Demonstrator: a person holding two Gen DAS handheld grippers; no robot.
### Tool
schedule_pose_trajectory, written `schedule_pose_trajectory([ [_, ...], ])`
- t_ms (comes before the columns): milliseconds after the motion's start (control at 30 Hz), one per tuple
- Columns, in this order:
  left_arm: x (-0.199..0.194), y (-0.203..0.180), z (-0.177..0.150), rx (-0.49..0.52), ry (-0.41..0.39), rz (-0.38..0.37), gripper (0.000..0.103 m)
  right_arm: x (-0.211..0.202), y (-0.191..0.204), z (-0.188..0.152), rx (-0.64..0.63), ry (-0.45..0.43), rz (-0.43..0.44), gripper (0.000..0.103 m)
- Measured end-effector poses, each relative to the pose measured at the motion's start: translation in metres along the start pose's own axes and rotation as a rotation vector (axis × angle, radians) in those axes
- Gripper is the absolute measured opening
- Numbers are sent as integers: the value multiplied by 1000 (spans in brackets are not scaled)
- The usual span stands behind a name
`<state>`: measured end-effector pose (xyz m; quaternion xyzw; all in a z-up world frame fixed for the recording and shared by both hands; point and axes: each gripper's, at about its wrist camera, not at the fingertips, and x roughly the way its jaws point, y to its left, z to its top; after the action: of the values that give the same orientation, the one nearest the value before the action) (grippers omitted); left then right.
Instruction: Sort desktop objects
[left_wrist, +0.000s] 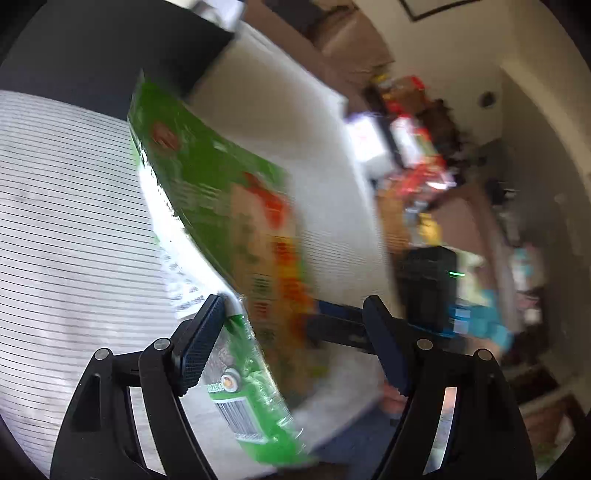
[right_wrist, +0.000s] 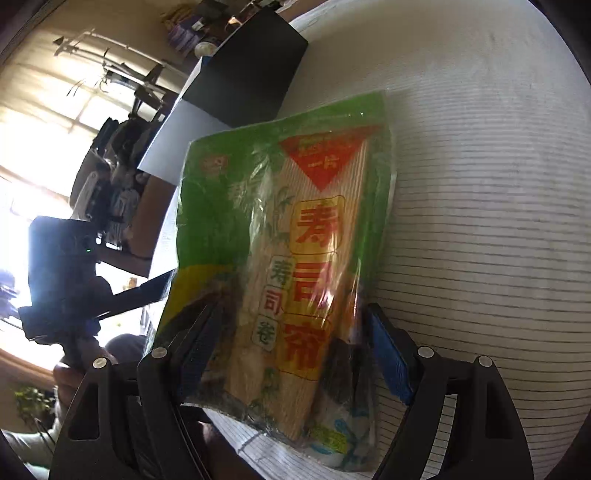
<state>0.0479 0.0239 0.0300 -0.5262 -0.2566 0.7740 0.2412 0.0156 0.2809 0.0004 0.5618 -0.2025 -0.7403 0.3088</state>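
Note:
A green plastic pack holding a bamboo sushi mat (right_wrist: 291, 254), with red and yellow Chinese lettering, is held up above the white striped table cloth (right_wrist: 498, 221). My right gripper (right_wrist: 291, 325) is wide open, and the pack's lower part lies between its fingers; I cannot tell if the pads touch it. In the left wrist view the same pack (left_wrist: 229, 221) is blurred and tilted. My left gripper (left_wrist: 295, 314) is open, and the pack's lower edge touches its left pad (left_wrist: 201, 343). The left gripper (right_wrist: 122, 295) also shows in the right wrist view, at the pack's left edge.
A black box (right_wrist: 247, 70) stands at the far end of the table, with a white sheet (right_wrist: 173, 144) beside it. The right gripper (left_wrist: 428, 288) shows in the left wrist view as a dark block with a green light. Cluttered shelves (left_wrist: 413, 147) stand beyond the table edge.

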Motion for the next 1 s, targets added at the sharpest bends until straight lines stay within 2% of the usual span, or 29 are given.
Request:
schedule_pose_trajectory([
  [100,20,8,-9,72,75,322,74,-2,-5,-1,30,-5,15,76],
  [167,21,6,-16,99,68,338,75,-4,-8,-1,39,-5,10,70],
  [200,21,7,-17,81,73,320,75,-4,-8,-1,34,-3,2,68],
  [233,20,8,-16,52,75,271,75,-4,-6,-1,26,-1,-7,68],
  [300,19,11,-13,-17,80,160,53,-3,-2,-1,3,3,-36,61],
  [400,15,3,-14,29,65,201,34,-3,-1,-2,-11,-4,-66,43],
  [467,10,-5,-12,54,63,206,20,-6,-2,-2,-27,-12,-70,41],
  [533,0,-12,-8,72,52,185,17,-9,1,-2,-39,-25,-62,41],
  [733,-35,-37,7,101,5,72,19,-23,1,-4,-19,-66,29,41],
  [867,-56,-61,26,127,-16,-10,19,-41,-1,-5,30,-116,161,41],
  [1000,-81,-86,50,192,-20,-72,19,-69,-7,-11,117,-221,309,41],
])
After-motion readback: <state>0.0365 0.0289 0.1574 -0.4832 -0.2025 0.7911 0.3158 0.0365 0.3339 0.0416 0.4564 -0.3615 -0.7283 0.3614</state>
